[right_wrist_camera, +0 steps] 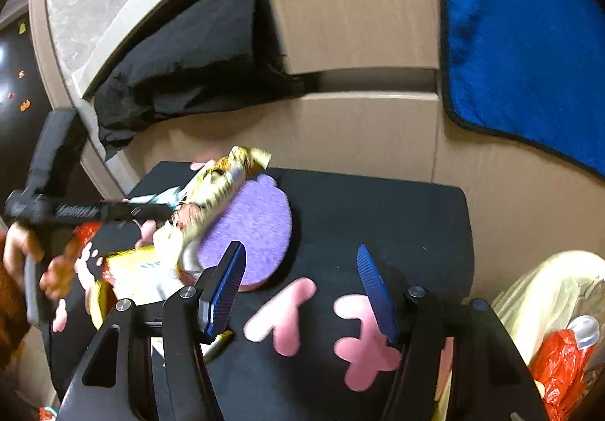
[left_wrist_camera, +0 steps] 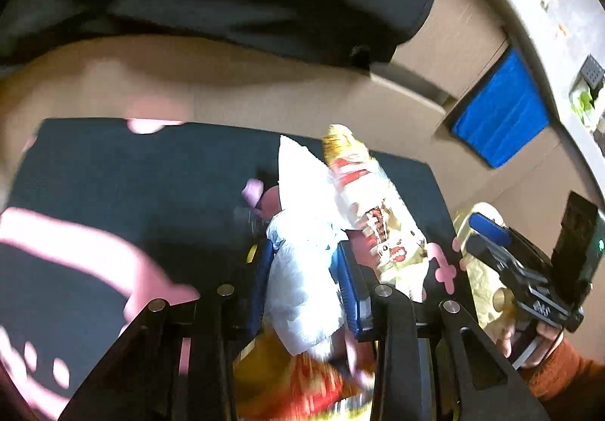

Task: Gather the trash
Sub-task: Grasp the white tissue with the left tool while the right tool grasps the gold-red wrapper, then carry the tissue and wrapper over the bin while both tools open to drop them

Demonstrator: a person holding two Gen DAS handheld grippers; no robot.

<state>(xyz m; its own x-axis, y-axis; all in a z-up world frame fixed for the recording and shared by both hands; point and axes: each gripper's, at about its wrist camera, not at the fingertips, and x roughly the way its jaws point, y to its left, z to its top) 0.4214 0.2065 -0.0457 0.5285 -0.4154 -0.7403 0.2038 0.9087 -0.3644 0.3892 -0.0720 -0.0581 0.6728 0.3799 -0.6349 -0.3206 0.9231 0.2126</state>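
Seen from the left wrist, a crumpled white wrapper (left_wrist_camera: pixel 302 269) stands between the blue pads (left_wrist_camera: pixel 349 292) of the left tool (left_wrist_camera: pixel 306 288), its top rising to a point ahead of them. Both pads lie against its sides, so the left tool is clamped on the wrapper, its jaws partly apart. Just right of it and leaning against it is a long snack packet (left_wrist_camera: pixel 363 201), gold at the top with red and white print. Below the tool a red and yellow packet (left_wrist_camera: pixel 302 390) is smeared by blur. All of this is over a black mat with pink shapes (left_wrist_camera: pixel 113 194). Far right, a hand in an orange sleeve (left_wrist_camera: pixel 544 341) grips the other tool's handle.

From the right wrist, the left tool comes in level from the left edge, held by a hand (right_wrist_camera: pixel 22 250) whose fingers wrap the handle, and the gold packet (right_wrist_camera: pixel 215 201) and white wrapper (right_wrist_camera: pixel 159 199) stick out ahead of it. Just in front of the right tool's left pad lies a purple felt pad (right_wrist_camera: pixel 253 228) on the black mat (right_wrist_camera: pixel 378 216). The right tool (right_wrist_camera: pixel 302 285) points down at the mat with its jaws wide apart and nothing between them. To its right, beside the mat, a pale plastic bag (right_wrist_camera: pixel 548 288) holds red plastic trash (right_wrist_camera: pixel 559 356).
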